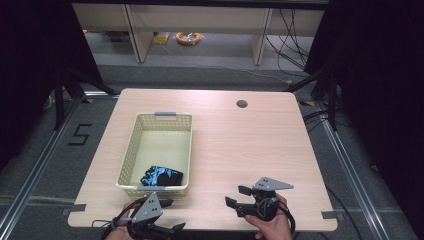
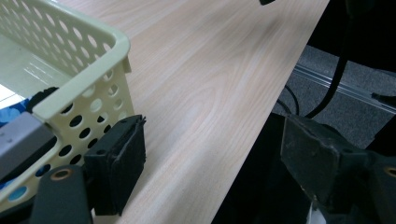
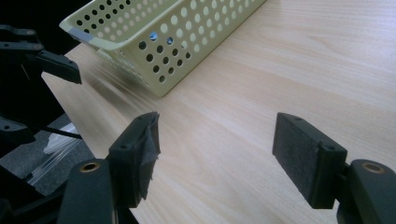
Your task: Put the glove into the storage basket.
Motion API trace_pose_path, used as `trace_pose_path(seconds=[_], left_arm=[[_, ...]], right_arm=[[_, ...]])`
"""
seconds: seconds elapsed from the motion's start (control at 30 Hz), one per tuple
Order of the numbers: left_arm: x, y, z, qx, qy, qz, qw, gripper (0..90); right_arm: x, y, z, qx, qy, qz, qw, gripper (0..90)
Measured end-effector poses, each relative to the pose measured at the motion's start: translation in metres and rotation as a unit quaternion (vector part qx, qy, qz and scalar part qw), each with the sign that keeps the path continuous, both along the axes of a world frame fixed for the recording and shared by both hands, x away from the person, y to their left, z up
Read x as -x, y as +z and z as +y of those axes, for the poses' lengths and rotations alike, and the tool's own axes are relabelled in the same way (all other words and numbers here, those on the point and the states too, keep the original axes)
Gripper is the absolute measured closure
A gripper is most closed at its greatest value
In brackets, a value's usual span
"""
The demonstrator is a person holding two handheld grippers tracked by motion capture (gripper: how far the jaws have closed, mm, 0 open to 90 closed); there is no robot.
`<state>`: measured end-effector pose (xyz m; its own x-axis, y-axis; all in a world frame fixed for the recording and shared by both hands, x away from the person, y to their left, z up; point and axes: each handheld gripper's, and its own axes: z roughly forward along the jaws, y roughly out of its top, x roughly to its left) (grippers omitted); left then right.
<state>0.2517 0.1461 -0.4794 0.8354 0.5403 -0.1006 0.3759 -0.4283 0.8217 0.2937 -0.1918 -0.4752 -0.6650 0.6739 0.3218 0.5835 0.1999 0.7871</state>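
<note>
Basket (image 1: 131,150): pale yellow, walls patterned with round holes, grey tape on rims. Cloth (image 1: 162,176) inside: black with blue patches. Table (image 1: 240,150): light wood grain; jaws black.

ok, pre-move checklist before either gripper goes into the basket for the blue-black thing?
1. Left gripper open: ok, jaws stand wide apart in the left gripper view, nothing between them.
2. Right gripper open: ok, jaws spread with bare table between them.
3. Target located: ok, the blue and black item lies at the near end of the basket.
4. What the item is: cannot tell, too small and crumpled.
5. Basket upright and flat on the table: ok.
6. Left gripper clear of the basket: not ok, one pad sits right by the basket's near corner; contact cannot be told.
</note>
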Motion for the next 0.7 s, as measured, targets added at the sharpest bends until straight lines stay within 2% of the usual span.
trace_pose_path(seconds=[0.03,0.07,0.1,0.13,0.17,0.2,0.23,0.27,0.3,0.33,0.37,0.4,0.43,0.47,0.5,0.53,0.57,0.6,0.63,0.67,0.7], left_arm=[[0.0,0.0,0.0,0.0,0.0,0.0,1.0,21.5],[-0.002,-0.001,0.002,-0.021,-0.009,-0.015,0.9996,21.5],[0.0,-0.003,0.0,-0.013,-0.004,-0.008,0.9999,21.5],[0.0,-0.004,0.001,-0.025,-0.006,-0.006,0.9997,21.5],[0.001,-0.006,-0.002,-0.005,-0.001,0.002,1.0,21.4],[0.0,-0.007,-0.001,-0.012,-0.007,-0.009,0.9999,21.4],[0.0,-0.006,0.0,-0.022,-0.014,-0.005,0.9997,21.3],[-0.001,-0.006,0.0,-0.034,-0.012,-0.01,0.9993,21.2],[0.001,-0.008,-0.001,-0.023,-0.004,-0.003,0.9997,21.1],[0.0,-0.01,-0.001,-0.022,-0.008,-0.011,0.9997,20.9],[0.0,-0.011,-0.001,-0.024,-0.005,-0.005,0.9997,20.7],[-0.002,-0.011,0.001,-0.04,-0.018,-0.007,0.999,20.4],[0.0,-0.014,-0.002,-0.021,-0.004,0.002,0.9998,20.3],[-0.001,-0.014,0.0,-0.039,-0.013,-0.01,0.9991,20.3],[-0.002,-0.014,-0.001,-0.033,-0.018,-0.005,0.9993,20.1],[-0.001,-0.016,-0.002,-0.03,-0.014,-0.007,0.9994,19.9],[0.0,-0.017,-0.003,-0.026,-0.007,0.003,0.9996,19.7],[0.0,-0.017,-0.003,-0.027,-0.011,0.004,0.9996,19.4],[0.0,-0.018,-0.003,-0.035,-0.018,-0.005,0.9992,19.1],[0.0,-0.02,-0.004,-0.035,-0.016,0.007,0.9992,18.9],[0.001,-0.02,-0.004,-0.03,-0.015,0.008,0.9994,18.6]], right_arm=[[0.0,0.0,0.0,0.0,0.0,0.0,1.0,32.3],[0.004,0.0,0.002,-0.007,-0.005,0.016,0.9998,31.6],[0.004,0.0,0.0,0.001,-0.002,0.01,0.9999,31.5],[0.004,-0.001,0.001,-0.007,0.0,0.011,0.9999,31.1],[0.006,-0.001,0.001,-0.007,0.001,0.015,0.9999,30.8],[0.004,-0.002,0.0,-0.003,0.007,0.002,1.0,30.4],[0.005,-0.002,0.0,-0.002,0.007,0.001,1.0,29.8],[0.006,-0.003,0.0,0.0,0.007,0.002,1.0,29.2],[0.007,-0.003,0.0,0.003,0.008,0.002,1.0,28.7],[0.008,-0.004,0.0,0.004,0.007,0.006,0.9999,28.3],[0.007,-0.005,-0.001,0.004,0.017,0.001,0.9998,27.6],[0.011,-0.005,0.001,-0.004,0.006,0.011,0.9999,27.0],[0.011,-0.005,0.0,0.004,0.012,0.009,0.9999,26.5],[0.011,-0.006,-0.002,0.013,0.015,-0.001,0.9998,25.9],[0.011,-0.007,-0.002,0.01,0.018,-0.003,0.9998,25.3],[0.013,-0.006,-0.001,0.011,0.017,0.006,0.9998,24.3],[0.014,-0.007,0.0,0.008,0.016,0.007,0.9998,23.4],[0.015,-0.008,-0.001,0.008,0.023,0.002,0.9997,22.7],[0.014,-0.008,-0.003,0.018,0.029,-0.009,0.9994,22.2],[0.018,-0.007,-0.002,0.014,0.026,0.012,0.9995,21.6],[0.018,-0.009,-0.002,0.016,0.028,0.006,0.9995,20.8]])
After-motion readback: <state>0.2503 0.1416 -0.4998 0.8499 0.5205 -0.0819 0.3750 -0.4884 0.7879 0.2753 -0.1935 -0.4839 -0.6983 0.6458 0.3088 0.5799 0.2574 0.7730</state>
